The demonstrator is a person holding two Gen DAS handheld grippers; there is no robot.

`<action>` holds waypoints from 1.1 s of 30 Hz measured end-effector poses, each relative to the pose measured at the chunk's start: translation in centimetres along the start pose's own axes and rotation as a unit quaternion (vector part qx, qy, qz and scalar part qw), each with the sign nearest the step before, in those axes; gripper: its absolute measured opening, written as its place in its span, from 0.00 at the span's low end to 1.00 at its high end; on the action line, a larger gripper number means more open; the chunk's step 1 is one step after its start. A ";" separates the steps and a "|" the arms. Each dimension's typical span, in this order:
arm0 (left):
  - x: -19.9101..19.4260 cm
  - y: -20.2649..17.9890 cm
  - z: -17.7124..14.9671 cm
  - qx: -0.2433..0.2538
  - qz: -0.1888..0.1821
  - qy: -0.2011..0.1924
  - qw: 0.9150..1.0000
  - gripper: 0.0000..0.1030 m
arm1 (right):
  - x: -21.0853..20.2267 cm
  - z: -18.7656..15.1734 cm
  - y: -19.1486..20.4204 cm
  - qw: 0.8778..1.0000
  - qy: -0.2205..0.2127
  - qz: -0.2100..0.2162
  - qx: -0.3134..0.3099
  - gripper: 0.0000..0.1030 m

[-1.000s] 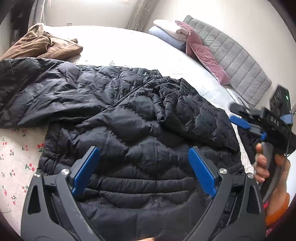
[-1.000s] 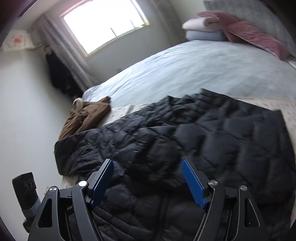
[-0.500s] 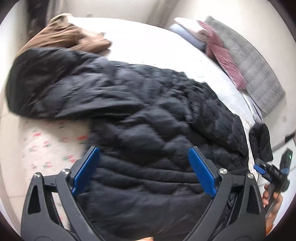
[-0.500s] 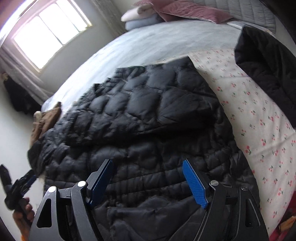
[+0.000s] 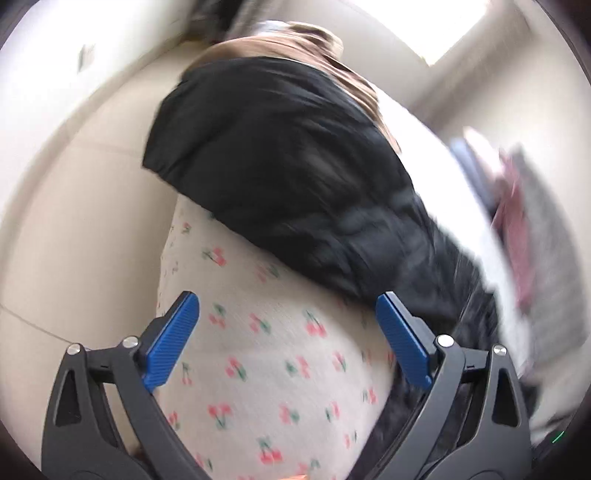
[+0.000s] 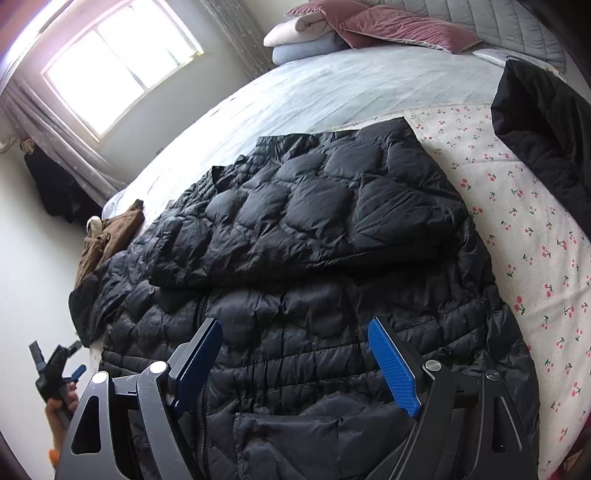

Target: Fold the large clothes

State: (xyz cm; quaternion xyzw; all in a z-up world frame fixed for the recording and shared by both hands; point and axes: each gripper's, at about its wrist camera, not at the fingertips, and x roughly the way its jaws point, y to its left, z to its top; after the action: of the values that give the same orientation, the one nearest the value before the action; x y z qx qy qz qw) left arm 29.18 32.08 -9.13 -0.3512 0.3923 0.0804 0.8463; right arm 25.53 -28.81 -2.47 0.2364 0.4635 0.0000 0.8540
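A black quilted puffer jacket (image 6: 303,258) lies spread on the bed, one sleeve folded across its chest. My right gripper (image 6: 295,358) is open and empty, hovering just above the jacket's lower front. My left gripper (image 5: 288,343) is open and empty over the cherry-print sheet (image 5: 266,369), near the jacket's outstretched left sleeve (image 5: 280,155); that view is blurred. The left gripper also shows in the right wrist view (image 6: 55,365), off the bed's left edge.
A brown garment (image 6: 110,236) lies at the bed's far left corner. Another black garment (image 6: 543,136) lies at the right. Pillows (image 6: 369,33) and a grey headboard (image 6: 509,22) are at the back. A window (image 6: 118,70) is behind.
My left gripper has swung left, from over the jacket's body to the sheet near the left sleeve. My right gripper has swung right and now looks along the jacket's lower front.
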 end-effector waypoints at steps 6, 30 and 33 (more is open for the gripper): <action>1.9 5.2 1.8 -0.140 -0.107 -0.043 0.983 0.93 | -0.2 0.2 -0.2 1.000 -0.008 -0.013 -0.003 0.80; -9.4 -5.7 4.6 -0.035 -0.274 -0.181 0.944 0.04 | 0.3 0.0 0.4 1.000 -0.005 -0.013 -0.014 0.80; -10.7 -10.4 3.9 0.021 -0.296 -0.171 0.940 0.03 | 0.1 0.0 0.3 1.000 -0.008 -0.012 -0.013 0.80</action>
State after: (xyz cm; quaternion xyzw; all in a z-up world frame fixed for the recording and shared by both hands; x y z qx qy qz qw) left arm 28.60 28.44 5.87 -0.4150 0.1216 -0.1231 0.8932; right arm 25.67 -28.54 -2.44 0.2195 0.4594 -0.0058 0.8607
